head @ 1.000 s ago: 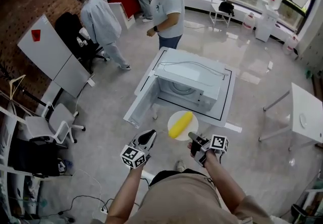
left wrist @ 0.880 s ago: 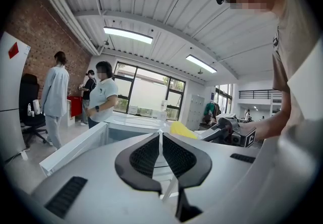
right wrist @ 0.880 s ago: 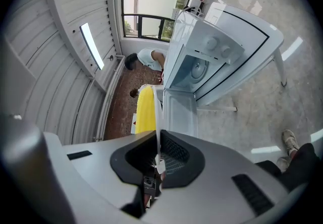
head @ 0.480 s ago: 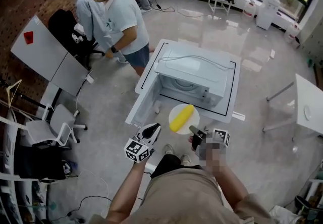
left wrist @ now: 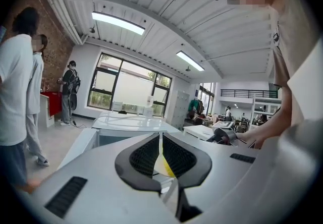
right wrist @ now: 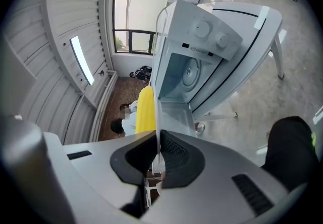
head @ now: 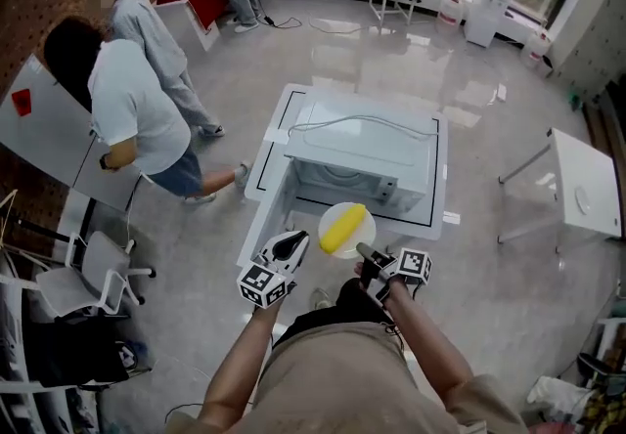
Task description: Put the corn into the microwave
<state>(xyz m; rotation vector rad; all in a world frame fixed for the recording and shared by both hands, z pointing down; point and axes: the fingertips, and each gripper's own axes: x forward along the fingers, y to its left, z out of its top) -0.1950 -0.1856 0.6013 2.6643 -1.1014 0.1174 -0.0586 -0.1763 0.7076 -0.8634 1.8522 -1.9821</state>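
White surface [head: 439, 171] seen bearing microwave [head: 364, 144]; door [head: 262, 217] swung open, cavity seen empty. Plate [head: 330, 218] held in air just before microwave opening, not yet inside. Corn [head: 343, 229] laid on plate. Left gripper [head: 293, 244] jaws clamped on plate rim; right gripper [head: 364, 251] jaws clamped on opposite rim. Judged left: plate carried into microwave, released.

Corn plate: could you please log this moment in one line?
corn on plate | left gripper shut on plate | right gripper shut on plate | microwave open, corn outside
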